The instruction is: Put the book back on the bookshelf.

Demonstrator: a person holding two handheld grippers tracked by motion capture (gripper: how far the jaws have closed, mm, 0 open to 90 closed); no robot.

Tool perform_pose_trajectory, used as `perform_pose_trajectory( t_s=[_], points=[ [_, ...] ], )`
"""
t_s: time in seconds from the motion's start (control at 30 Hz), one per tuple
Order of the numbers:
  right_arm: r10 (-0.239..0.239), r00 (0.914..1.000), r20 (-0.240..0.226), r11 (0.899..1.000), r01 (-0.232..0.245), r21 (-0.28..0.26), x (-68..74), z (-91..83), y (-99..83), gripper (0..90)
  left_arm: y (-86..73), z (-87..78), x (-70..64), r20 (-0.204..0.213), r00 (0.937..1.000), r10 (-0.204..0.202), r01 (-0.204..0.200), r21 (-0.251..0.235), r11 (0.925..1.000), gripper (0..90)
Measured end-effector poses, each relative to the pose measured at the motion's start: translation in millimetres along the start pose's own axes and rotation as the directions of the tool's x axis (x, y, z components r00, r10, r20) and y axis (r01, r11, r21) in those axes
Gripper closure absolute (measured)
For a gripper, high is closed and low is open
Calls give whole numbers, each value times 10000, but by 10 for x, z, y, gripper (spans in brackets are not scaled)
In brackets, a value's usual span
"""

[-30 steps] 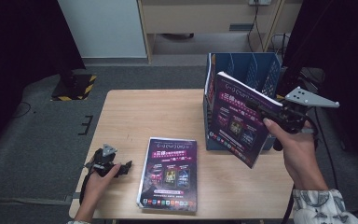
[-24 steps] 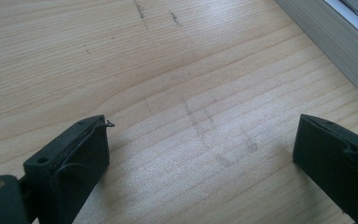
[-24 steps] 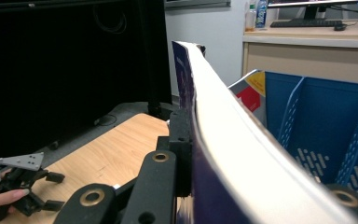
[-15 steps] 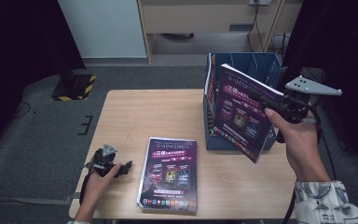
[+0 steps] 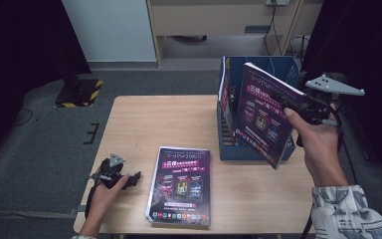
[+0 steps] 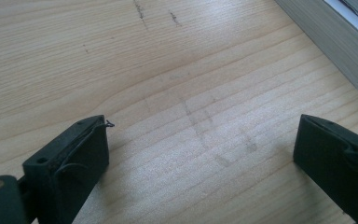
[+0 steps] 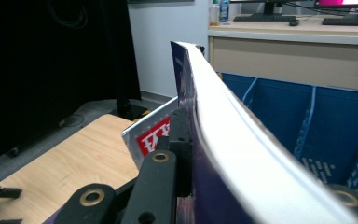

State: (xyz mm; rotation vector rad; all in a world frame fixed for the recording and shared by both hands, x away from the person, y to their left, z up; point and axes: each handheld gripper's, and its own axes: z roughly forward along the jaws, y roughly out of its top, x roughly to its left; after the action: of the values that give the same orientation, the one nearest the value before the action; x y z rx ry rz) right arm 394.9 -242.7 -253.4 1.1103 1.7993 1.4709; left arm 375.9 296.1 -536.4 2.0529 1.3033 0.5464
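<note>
Lifted a little higher and nearer the blue rack (image 5: pixel 227 148) than a moment ago, the right gripper (image 5: pixel 281 98) is clamped on the edge of a purple book (image 5: pixel 259 115), which it holds tilted in the air over the rack's front, lower corner hanging just past the rack's right end. Another book (image 5: pixel 224 95) stands in the rack's left slot. Far off at the table (image 5: pixel 159 119) corner, the left gripper (image 5: pixel 130 179) rests on the wood, jaws spread wide, holding nothing, beside a third book (image 5: pixel 180 185) lying flat.
</note>
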Motion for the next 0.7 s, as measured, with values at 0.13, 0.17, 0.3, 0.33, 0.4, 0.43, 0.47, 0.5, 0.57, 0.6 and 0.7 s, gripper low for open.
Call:
perform_pose_trajectory(
  t_s=[0.13, 0.17, 0.3, 0.33, 0.4, 0.43, 0.47, 0.5, 0.57, 0.6, 0.7],
  points=[
    [91, 9995, 290, 10000, -91, 5, -45, 38, 30, 823, 0, 3, -3, 8, 10000, -44, 44, -37, 10000, 24],
    [108, 9993, 347, 9999, -109, 23, -55, 46, 38, 823, 0, 3, -2, 11, 10000, -39, 39, -33, 10000, 23],
    [153, 9980, 619, 9999, -154, 19, -92, 80, 63, 823, 1, 5, -3, 19, 10000, -46, 46, -33, 10000, 22],
    [139, 9977, 660, 9999, -141, 24, -96, 87, 66, 823, 1, 5, -3, 15, 10000, -42, 42, -34, 10000, 22],
    [151, 9969, 767, 9999, -156, 61, -109, 108, 69, 823, 1, 5, -3, 17, 10000, -46, 46, -33, 10000, 22],
    [147, 9968, 790, 9999, -154, 75, -114, 112, 69, 823, 1, 5, -3, 15, 10000, -43, 43, -31, 10000, 22],
    [178, 9964, 823, 9998, -185, 77, -121, 119, 67, 823, 1, 5, -3, 15, 10000, -45, 45, -33, 10000, 22],
    [191, 9963, 837, 9998, -198, 79, -127, 124, 66, 823, 1, 5, -3, 16, 10000, -42, 42, -31, 10000, 22],
    [232, 9956, 912, 9997, -241, 88, -142, 134, 65, 823, 1, 5, -3, 13, 10000, -46, 46, -37, 10000, 22],
    [242, 9952, 946, 9996, -252, 90, -150, 138, 66, 824, 1, 5, -3, 10, 10000, -42, 43, -33, 10000, 22],
    [267, 9941, 1051, 9996, -274, 57, -166, 148, 74, 823, 2, 4, -1, 7, 10000, -7, 7, -31, 10000, 22]
  ],
)
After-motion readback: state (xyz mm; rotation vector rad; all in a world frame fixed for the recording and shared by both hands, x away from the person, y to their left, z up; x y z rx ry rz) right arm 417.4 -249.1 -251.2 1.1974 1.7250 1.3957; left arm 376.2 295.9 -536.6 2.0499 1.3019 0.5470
